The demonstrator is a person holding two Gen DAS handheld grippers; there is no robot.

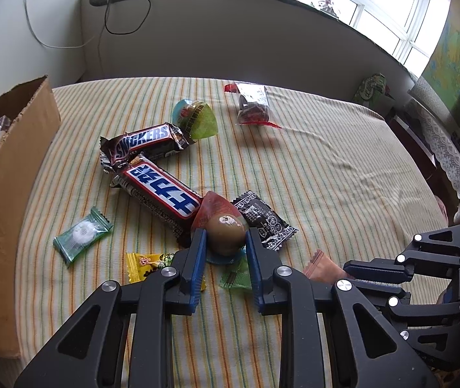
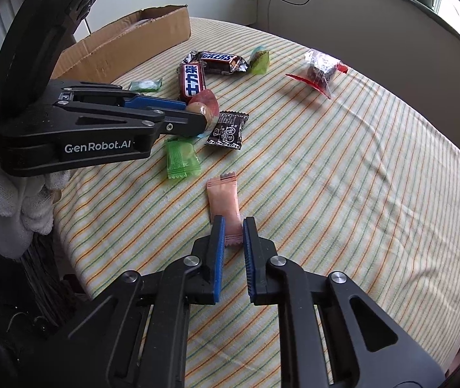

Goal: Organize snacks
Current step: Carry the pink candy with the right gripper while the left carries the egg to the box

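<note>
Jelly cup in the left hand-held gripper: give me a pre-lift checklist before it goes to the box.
1. Left hand-held gripper straddles the brown jelly cup, a finger on each side: ok.
2. Pads firmly closed on the cup: cannot tell.
3. Neighbours out of the way: not ok; the red jelly cup and black candy wrapper lie against it.
4. Cardboard box open on top: ok.
5. Right hand-held gripper away from the lift path, at the pink candy sachet: ok.

Snacks (image 1: 152,190) on tablecloth (image 1: 327,168), cardboard box (image 1: 10,168) at left edge
</note>
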